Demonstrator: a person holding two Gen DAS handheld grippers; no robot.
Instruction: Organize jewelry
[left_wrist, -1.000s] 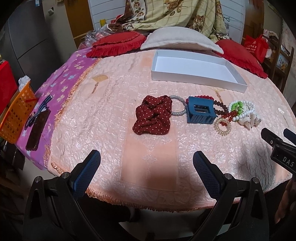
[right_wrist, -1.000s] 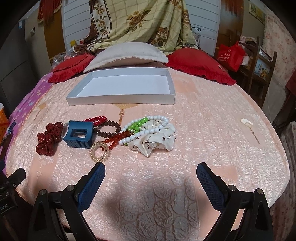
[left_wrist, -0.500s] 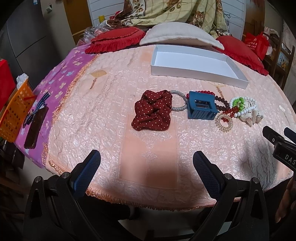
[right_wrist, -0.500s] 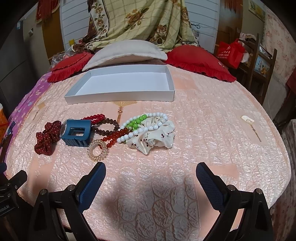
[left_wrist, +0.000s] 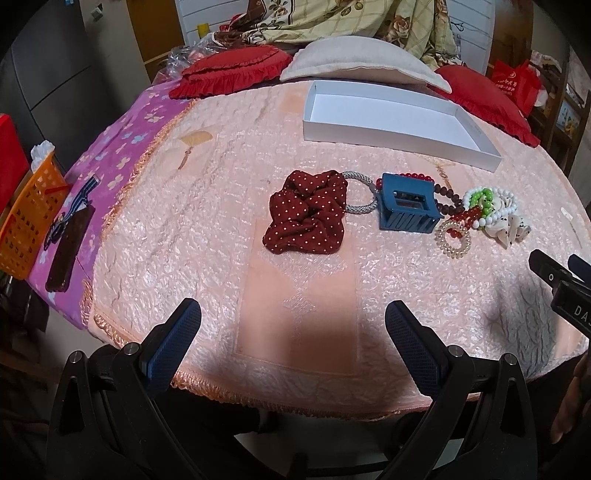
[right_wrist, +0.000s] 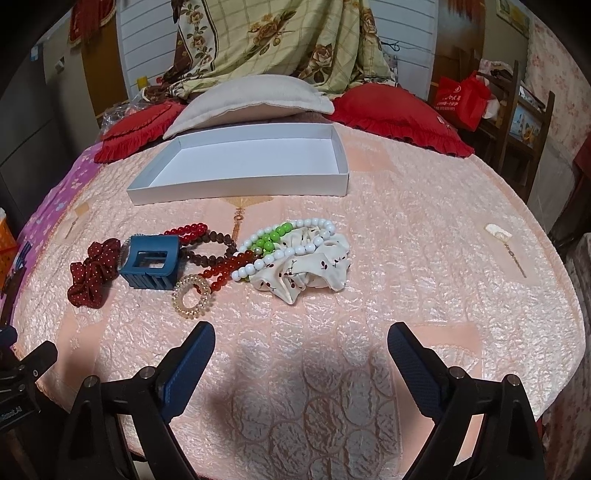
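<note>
A pile of accessories lies on the pink quilt: a dark red dotted scrunchie (left_wrist: 306, 216) (right_wrist: 92, 271), a blue claw clip (left_wrist: 406, 208) (right_wrist: 149, 266), a clear spiral hair tie (right_wrist: 192, 295), red, brown and white-green bead bracelets (right_wrist: 288, 236), and a white printed scrunchie (right_wrist: 306, 271). An empty white box (left_wrist: 388, 131) (right_wrist: 240, 184) sits behind them. My left gripper (left_wrist: 293, 325) is open and empty, short of the red scrunchie. My right gripper (right_wrist: 301, 345) is open and empty, short of the white scrunchie.
Red cushions (right_wrist: 399, 107) and a beige pillow (right_wrist: 251, 96) lie behind the box. An orange basket (left_wrist: 26, 218) and a dark case (left_wrist: 68, 251) are at the left on a purple cloth. The quilt's fringed edge (left_wrist: 258, 395) is just under my grippers.
Both grippers have moved slightly forward over the quilt toward the pile. Both stay open and empty. Nothing on the quilt has moved.
</note>
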